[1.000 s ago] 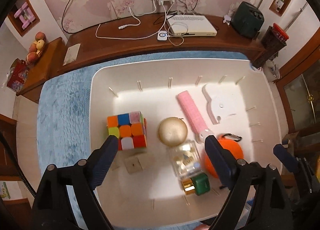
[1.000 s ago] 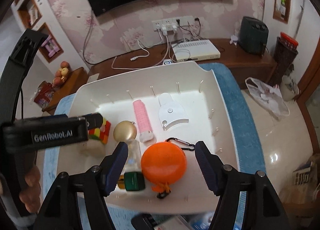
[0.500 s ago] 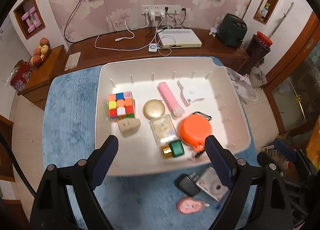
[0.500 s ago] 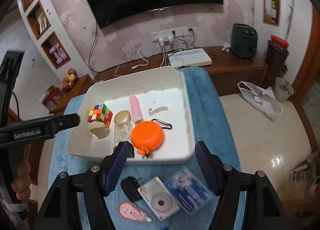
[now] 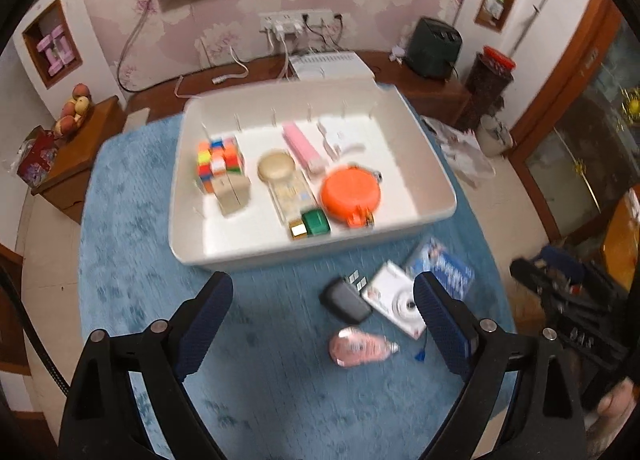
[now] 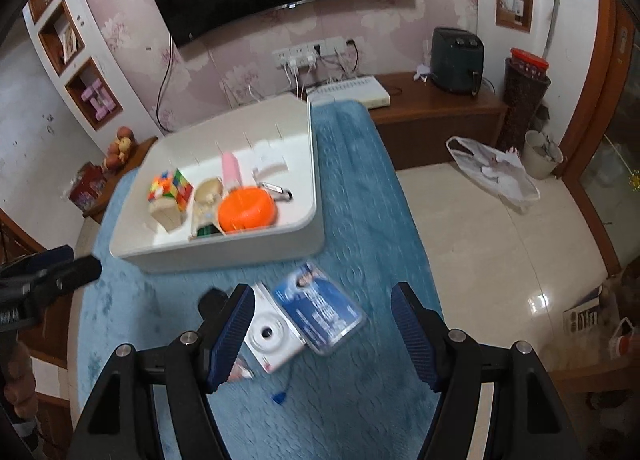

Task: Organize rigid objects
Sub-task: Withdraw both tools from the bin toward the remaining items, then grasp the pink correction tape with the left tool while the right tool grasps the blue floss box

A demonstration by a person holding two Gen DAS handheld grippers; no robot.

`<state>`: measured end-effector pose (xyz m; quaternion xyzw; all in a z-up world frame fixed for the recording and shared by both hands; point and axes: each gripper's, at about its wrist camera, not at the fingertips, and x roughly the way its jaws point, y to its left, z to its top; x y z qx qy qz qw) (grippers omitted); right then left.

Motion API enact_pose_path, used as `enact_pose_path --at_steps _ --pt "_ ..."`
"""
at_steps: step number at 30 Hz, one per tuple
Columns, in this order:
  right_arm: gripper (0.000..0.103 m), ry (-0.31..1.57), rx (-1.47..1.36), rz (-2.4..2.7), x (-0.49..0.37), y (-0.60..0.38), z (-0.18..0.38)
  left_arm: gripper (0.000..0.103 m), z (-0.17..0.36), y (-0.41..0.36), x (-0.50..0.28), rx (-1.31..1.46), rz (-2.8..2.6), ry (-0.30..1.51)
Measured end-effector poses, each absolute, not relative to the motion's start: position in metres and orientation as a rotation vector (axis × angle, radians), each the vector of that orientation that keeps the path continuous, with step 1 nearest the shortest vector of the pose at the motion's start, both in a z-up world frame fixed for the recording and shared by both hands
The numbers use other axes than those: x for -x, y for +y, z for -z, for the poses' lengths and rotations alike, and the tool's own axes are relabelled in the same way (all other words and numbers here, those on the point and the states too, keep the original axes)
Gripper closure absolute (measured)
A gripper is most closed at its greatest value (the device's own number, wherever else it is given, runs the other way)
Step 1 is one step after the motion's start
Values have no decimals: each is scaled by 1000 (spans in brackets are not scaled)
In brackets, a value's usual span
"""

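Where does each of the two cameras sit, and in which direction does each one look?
Left wrist: on the left gripper, looking steeply down over open jaws at the blue mat and white tray; the other gripper shows at far right.
Right wrist: on the right gripper, jaws open above the white camera; the left gripper and a hand show at left.
Shared: tray, orange case, camera, TV wall.

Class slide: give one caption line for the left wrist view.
Open left gripper above blue cloth; white tray filled, camera outside.

White tray (image 5: 436,216) holds an orange disc (image 5: 351,191); a camera (image 5: 394,300), seemingly, lies on the blue cloth (image 5: 132,260).
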<state>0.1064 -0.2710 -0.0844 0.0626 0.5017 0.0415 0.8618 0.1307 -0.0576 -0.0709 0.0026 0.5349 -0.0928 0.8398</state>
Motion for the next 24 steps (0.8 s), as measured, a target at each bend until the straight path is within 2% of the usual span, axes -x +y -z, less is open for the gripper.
enact_pose_path --at_steps 7,18,24 --pt "31 1126 -66 -121 -99 -257 123 10 119 -67 -108 -28 236 1210" --pt "31 1178 44 -173 -121 -236 158 10 177 -92 -94 -377 495 1120" --pt "31 1198 99 -162 -142 -226 176 10 193 -94 -96 -448 587 1137"
